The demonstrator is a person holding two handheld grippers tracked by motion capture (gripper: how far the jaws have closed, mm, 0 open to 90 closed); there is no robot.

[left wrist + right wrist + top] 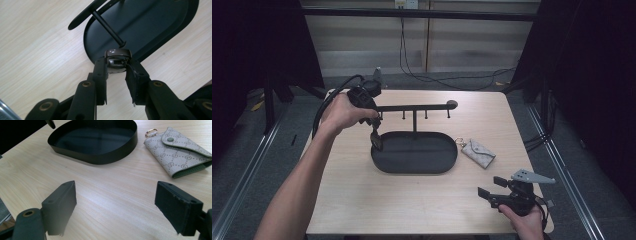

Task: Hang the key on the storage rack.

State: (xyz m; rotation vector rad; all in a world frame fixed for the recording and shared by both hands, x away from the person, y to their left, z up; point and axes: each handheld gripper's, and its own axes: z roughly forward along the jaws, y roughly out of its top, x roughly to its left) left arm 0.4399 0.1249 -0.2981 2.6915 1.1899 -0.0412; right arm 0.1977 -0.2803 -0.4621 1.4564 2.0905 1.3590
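Note:
A black stand with an oval tray base [414, 152] and a hook bar [414, 106] stands mid-table. My left gripper [375, 134] points down beside the bar's left end, over the tray's left rim. It is shut on a small brown glossy key holder [117, 58], which hangs above the tray rim [90, 53] next to a hook peg [108, 27]. A beige patterned key pouch [478, 151] with a gold ring lies right of the tray. My right gripper [491, 186] rests open near the table's front right, facing the tray [95, 157] and the pouch [180, 153].
The light wooden table [362, 200] has bare surface in front of the tray and at the left. Dark curtains and metal frame rails stand on both sides. Cables run across the floor behind the table.

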